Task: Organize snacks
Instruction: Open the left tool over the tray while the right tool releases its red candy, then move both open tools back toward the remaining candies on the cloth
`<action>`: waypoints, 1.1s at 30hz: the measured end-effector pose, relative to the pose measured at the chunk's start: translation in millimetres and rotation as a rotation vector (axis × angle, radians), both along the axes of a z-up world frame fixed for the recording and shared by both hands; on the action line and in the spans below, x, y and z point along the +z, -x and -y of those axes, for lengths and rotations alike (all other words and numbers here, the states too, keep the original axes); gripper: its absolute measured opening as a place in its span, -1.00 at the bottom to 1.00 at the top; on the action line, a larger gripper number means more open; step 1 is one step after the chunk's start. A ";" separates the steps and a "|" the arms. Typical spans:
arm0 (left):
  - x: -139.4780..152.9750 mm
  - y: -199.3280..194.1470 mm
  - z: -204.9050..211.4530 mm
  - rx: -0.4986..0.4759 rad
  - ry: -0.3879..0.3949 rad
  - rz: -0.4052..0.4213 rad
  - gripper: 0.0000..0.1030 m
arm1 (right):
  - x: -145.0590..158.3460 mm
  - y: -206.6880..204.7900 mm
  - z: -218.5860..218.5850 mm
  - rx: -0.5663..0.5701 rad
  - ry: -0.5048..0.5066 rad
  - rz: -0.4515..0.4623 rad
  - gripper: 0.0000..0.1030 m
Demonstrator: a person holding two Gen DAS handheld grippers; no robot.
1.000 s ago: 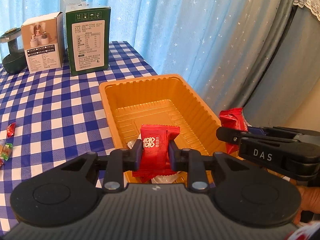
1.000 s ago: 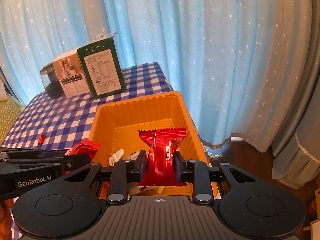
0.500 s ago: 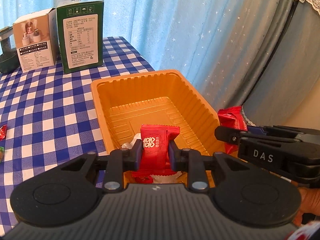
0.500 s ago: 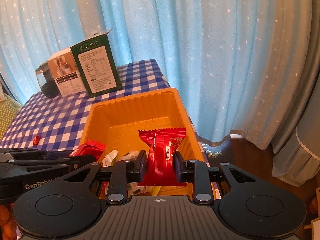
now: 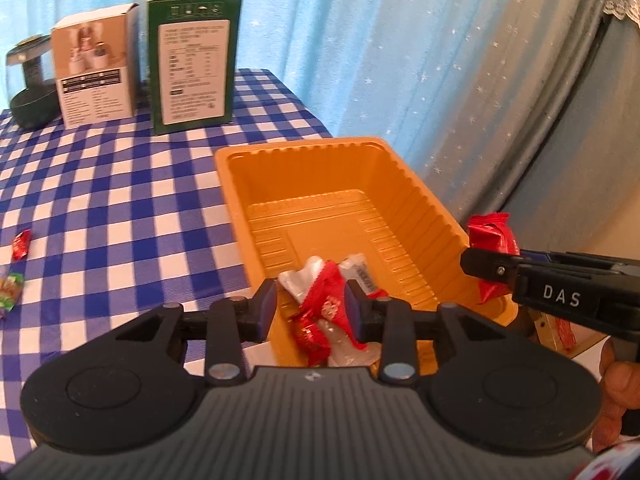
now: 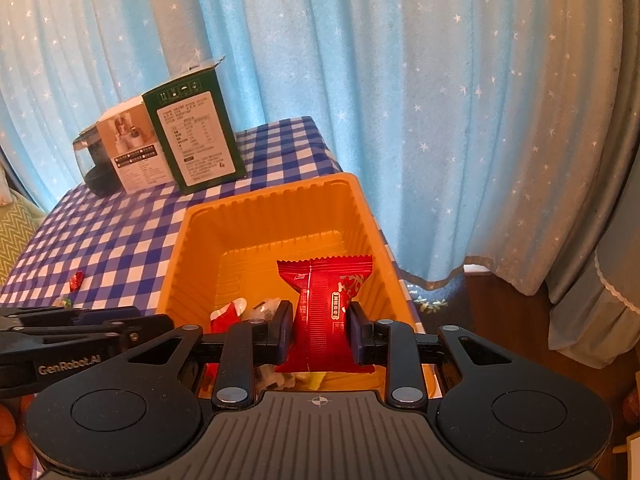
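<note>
A: Left gripper [image 5: 310, 304] first. How wide?

B: Parted a little, having just been opening. Pinching nothing now, as far as can be seen.

A: And the red packet [image 5: 326, 306]?

B: Loose between the pads, tilted and blurred, closer to the right-hand pad [image 5: 354, 308] than to the other. Hard to say whether brushing that pad (too smeared to judge). Over the near end of the orange tray [image 5: 296, 148], just above a white wrapper [image 5: 298, 280] and a few more wrappers on the tray floor.

A: Right gripper [image 6: 320, 332]?

B: Set narrow and clamped on a second red packet [image 6: 326, 300]. Upright between the pads, squeezed at the waist, crimped top edge well past the fingertips. Held above the near right part of the same tray, clear of the floor.

A: Visible from the other side too?

B: Yes, in the left wrist view: reaching in from the right, just beside the tray's right wall, packet poking up above the tip. Behind it, part of a hand [image 5: 618, 392].

A: Elsewhere on the table?

B: Blue-and-white checked cloth [image 5: 120, 200], tray near its right edge. At the far end a green box [image 5: 192, 64] and a white box [image 5: 94, 66], upright, side by side, with a dark appliance [image 5: 30, 88] to their left. Two loose sweets at the left, one red [image 5: 21, 244], one green [image 5: 10, 286], well apart from the tray.
</note>
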State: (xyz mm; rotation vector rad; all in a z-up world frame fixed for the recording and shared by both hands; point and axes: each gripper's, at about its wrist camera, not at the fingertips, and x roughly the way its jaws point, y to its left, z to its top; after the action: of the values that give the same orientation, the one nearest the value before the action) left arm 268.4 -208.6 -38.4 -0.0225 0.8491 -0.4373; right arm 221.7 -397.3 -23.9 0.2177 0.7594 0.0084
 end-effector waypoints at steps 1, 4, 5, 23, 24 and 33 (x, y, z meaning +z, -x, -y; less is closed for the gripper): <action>0.7 1.6 -2.8 0.005 0.001 0.002 -0.36 | 0.2 0.2 -1.3 0.003 -0.002 -0.002 -0.43; 3.3 5.4 -9.0 0.018 0.006 0.007 -0.36 | 0.8 -0.1 -4.1 0.011 -0.004 -0.005 -0.43; 4.3 6.1 -10.9 0.020 0.006 0.009 -0.36 | 1.0 -0.4 -4.6 0.012 -0.005 -0.006 -0.43; 12.1 41.8 -46.5 0.070 0.013 0.017 -0.32 | 13.8 15.6 8.6 -0.046 -0.133 0.007 0.25; 11.8 44.9 -49.5 0.076 0.015 0.013 -0.32 | 15.3 19.6 6.8 -0.044 -0.135 0.004 0.25; 23.6 79.6 -74.5 0.097 0.007 0.024 -0.04 | 32.0 55.3 -24.3 -0.012 -0.139 0.003 0.25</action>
State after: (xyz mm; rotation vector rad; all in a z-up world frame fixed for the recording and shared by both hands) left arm 188.8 -134.0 -14.8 -0.0642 0.8194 -0.3489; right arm 166.4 -373.0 8.2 0.3550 0.7549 0.0500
